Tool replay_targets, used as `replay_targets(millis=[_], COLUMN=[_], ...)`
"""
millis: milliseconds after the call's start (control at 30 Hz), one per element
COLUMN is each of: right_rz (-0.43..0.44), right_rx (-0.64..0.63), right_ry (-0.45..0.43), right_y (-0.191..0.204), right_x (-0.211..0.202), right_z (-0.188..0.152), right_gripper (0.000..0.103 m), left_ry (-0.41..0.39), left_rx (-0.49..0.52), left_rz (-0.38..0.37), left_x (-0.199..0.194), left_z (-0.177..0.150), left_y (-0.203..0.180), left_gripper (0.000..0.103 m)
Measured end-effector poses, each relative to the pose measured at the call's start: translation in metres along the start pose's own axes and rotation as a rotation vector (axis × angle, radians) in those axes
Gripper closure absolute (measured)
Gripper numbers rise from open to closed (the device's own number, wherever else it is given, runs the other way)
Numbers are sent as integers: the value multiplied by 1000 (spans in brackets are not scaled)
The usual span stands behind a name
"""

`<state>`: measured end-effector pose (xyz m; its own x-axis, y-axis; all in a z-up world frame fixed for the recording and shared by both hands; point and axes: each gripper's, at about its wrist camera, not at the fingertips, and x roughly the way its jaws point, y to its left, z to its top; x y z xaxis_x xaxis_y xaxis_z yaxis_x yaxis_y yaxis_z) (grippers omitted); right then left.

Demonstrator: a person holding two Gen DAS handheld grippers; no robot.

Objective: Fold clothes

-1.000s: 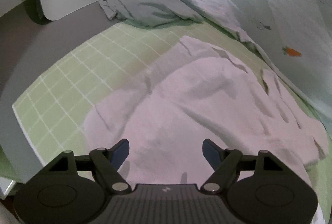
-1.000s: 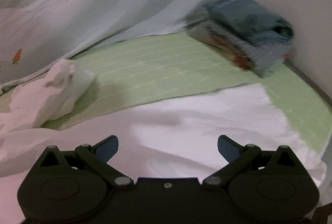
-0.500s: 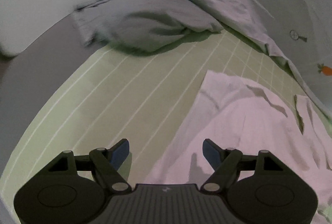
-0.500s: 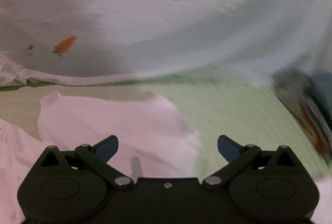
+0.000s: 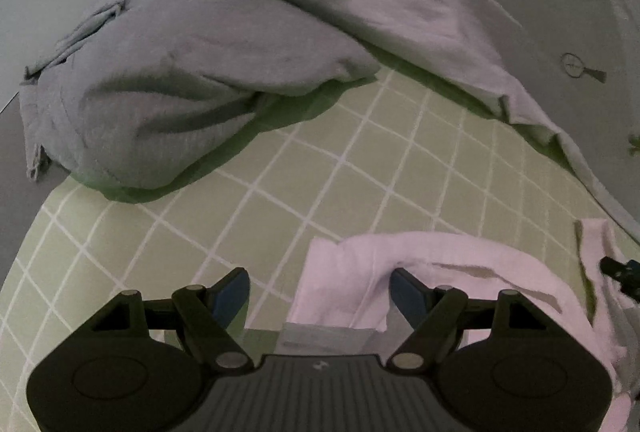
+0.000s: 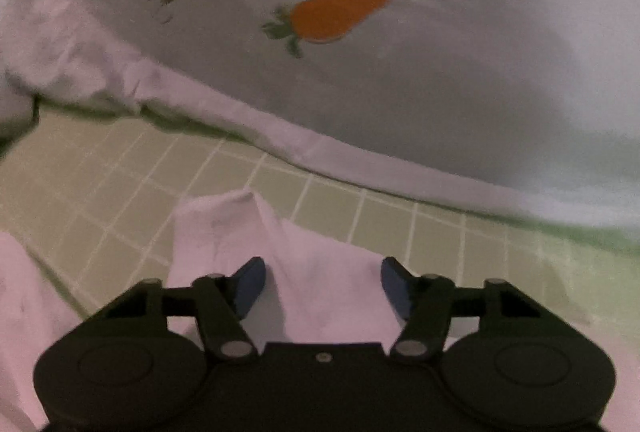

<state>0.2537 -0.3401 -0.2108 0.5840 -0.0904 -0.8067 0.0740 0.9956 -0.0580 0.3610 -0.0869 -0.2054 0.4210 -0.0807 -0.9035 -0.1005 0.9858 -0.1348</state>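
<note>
A white garment [image 5: 420, 264] lies on a green checked sheet [image 5: 280, 200]. In the left wrist view my left gripper [image 5: 320, 292] is open, low over the garment's far corner, with cloth lying between the jaws. In the right wrist view my right gripper [image 6: 322, 288] is open and a peaked corner of the same white garment [image 6: 248, 228] sits between and ahead of its jaws. The right gripper's tip also shows at the right edge of the left wrist view [image 5: 620, 272].
A crumpled grey garment [image 5: 172, 92] lies at the far left on the sheet. A pale duvet [image 6: 360, 72] with a carrot print [image 6: 332, 14] is bunched along the far side. Grey floor [image 5: 16, 152] borders the sheet's left edge.
Both grippers have moved forward and down to the garment's far edge. The left view swung from the spread garment toward the grey garment; the right swung from the folded stack toward the duvet.
</note>
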Motion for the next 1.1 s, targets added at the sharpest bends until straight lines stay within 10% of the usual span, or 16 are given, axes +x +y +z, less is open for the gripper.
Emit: replay_targets(millis=[100, 200, 267, 367, 700, 900, 1100], right_rz=[3, 27, -15, -88, -480, -697, -770], right_rx=[74, 149, 158, 198, 393, 462, 627], right_ry=[-15, -77, -127, -226, -482, -450, -128], right_y=[-14, -33, -45, -72, -193, -227, -258], right_x=[-3, -18, -36, -74, -233, -278, -248], right_z=[2, -4, -6, -9, -57, -114, -176], right_gripper=[86, 100, 101, 101, 102, 102, 86], left_ry=[-29, -77, -81, -89, -166, -163, -137], left_rx=[-12, 28, 19, 1, -65, -111, -96], left_rz=[28, 46, 47, 72, 199, 216, 230], left_x=[0, -2, -4, -7, -34, -38, -31], left_z=[-5, -11, -12, -12, -5, -8, -14], left_y=[-2, -6, -7, -6, 35, 55, 57], left_gripper=[28, 50, 75, 87, 91, 91, 89])
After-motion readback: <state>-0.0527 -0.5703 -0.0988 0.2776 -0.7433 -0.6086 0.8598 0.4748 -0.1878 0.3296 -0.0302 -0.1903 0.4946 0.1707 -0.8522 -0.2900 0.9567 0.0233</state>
